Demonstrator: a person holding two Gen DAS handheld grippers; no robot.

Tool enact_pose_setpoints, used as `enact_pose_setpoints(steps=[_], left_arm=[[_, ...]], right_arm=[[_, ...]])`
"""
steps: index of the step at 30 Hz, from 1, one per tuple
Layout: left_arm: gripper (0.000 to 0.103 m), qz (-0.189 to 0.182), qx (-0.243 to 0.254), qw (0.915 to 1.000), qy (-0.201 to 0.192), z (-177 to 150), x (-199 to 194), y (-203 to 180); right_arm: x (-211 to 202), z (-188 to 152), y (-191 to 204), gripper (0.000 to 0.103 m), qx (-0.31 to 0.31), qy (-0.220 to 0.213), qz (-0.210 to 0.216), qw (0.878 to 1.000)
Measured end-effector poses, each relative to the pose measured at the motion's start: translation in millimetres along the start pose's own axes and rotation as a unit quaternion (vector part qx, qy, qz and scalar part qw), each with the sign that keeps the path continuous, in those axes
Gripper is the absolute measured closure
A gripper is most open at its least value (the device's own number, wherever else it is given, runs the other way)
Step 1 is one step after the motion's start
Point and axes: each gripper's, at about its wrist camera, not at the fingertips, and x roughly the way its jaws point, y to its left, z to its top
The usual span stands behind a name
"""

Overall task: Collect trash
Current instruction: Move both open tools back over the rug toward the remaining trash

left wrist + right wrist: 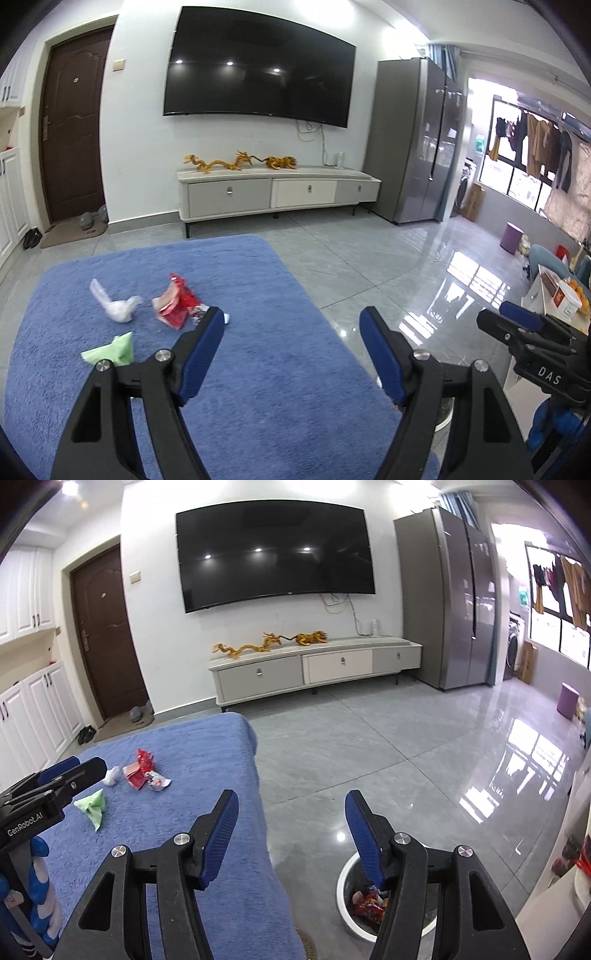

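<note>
Trash on fuzzy blue surface (258, 369): crumpled white plastic bag (117, 309), red snack wrappers (176, 304), green wrapper (110, 350). Left gripper (293, 325), right gripper (291, 808): fingers released, empty. White round bin (345, 882) near right, wrappers inside.

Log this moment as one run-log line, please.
left tool: open, empty | right tool: open, empty | white bag, red wrappers, green wrapper: on blue cover | bin: holds wrappers

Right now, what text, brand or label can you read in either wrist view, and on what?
"DAS" on the right gripper body, left wrist view.
"GenRobot.AI" on the left gripper body, right wrist view.
Print on the red wrappers and on the trash in the bin: too blurred to read.
</note>
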Motion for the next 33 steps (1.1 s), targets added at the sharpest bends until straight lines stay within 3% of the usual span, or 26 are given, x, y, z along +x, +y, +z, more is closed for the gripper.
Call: enact_pose_setpoints(steps=[16,27,33], left_arm=[[0.029,0.037,-0.078,0.9962,0.005,-18.2,-5.4,94.1],[0.029,0.044,-0.106,0.9932,0.021,-26.1,7.1,127.6],[0.029,0.071,-0.13,0.9884,0.034,-40.1,12.9,164.6]], right_arm=[[32.1,5.8,84.2,0.045,-0.067,0.027,0.043,0.996],[52.8,1.4,106.9,0.045,-0.087,0.053,0.059,0.993],[68.7,2.7,110.1,0.045,-0.092,0.065,0.067,0.991]])
